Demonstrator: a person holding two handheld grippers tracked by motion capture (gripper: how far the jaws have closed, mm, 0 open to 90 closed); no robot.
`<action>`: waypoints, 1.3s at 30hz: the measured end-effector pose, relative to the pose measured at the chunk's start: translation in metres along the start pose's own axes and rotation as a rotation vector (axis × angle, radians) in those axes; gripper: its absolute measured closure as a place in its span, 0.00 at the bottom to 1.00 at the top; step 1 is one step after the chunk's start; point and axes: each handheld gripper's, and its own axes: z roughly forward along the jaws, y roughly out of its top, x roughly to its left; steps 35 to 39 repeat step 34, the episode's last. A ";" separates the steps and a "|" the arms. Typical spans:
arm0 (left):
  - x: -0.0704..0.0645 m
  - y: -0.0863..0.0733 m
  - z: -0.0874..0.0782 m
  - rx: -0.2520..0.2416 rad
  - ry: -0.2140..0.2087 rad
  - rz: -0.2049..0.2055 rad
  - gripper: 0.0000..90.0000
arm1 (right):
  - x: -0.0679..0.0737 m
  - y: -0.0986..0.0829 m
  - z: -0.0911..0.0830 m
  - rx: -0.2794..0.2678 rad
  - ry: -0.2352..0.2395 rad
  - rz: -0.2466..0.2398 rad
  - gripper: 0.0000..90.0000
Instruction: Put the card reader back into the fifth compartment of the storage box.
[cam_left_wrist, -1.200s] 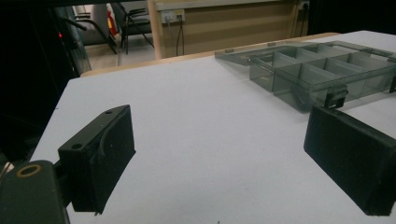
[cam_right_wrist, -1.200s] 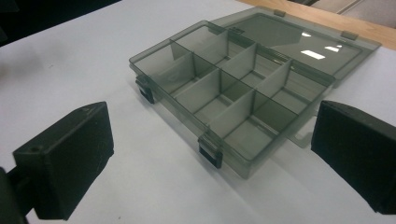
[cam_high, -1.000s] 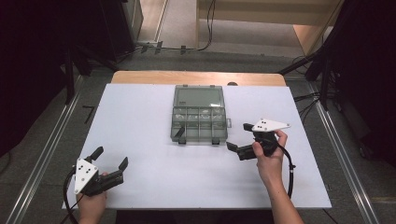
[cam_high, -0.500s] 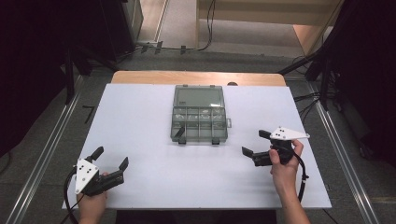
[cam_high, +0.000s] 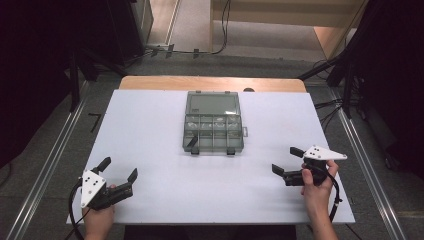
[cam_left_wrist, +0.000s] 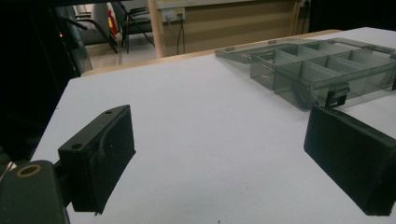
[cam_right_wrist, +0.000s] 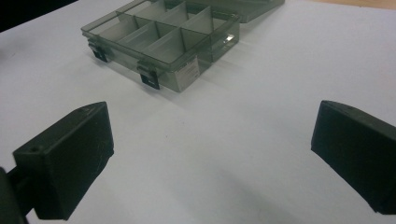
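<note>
A smoky transparent compartment box (cam_high: 213, 125) lies open at the middle of the white table (cam_high: 150, 130), its lid folded back toward the far edge. The compartments look empty in the left gripper view (cam_left_wrist: 322, 65) and the right gripper view (cam_right_wrist: 163, 37). My left gripper (cam_high: 118, 169) rests near the table's front left corner, open, with nothing between its jaws. My right gripper (cam_high: 287, 161) is held over the front right of the table, open and empty, pointing left toward the box. Both stand well apart from the box.
Two black latches (cam_high: 193, 149) hang at the box's front edge. A wooden strip (cam_high: 210, 83) borders the table's far side. Metal rails (cam_high: 45, 170) run along the floor on both sides, and cables (cam_high: 330, 107) lie at the right.
My right gripper has drawn back from beside the box toward the front right of the table. The left gripper has stayed where it was.
</note>
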 end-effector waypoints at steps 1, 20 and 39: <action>0.000 0.000 0.000 0.000 0.001 -0.001 0.10 | -0.001 -0.002 -0.002 -0.007 0.000 -0.002 0.00; 0.001 0.000 0.000 -0.002 0.003 -0.012 0.10 | -0.018 -0.036 -0.032 -0.029 -0.055 0.038 0.00; 0.003 0.000 -0.001 -0.007 -0.002 -0.029 0.10 | -0.023 -0.048 -0.044 -0.065 -0.069 0.067 0.00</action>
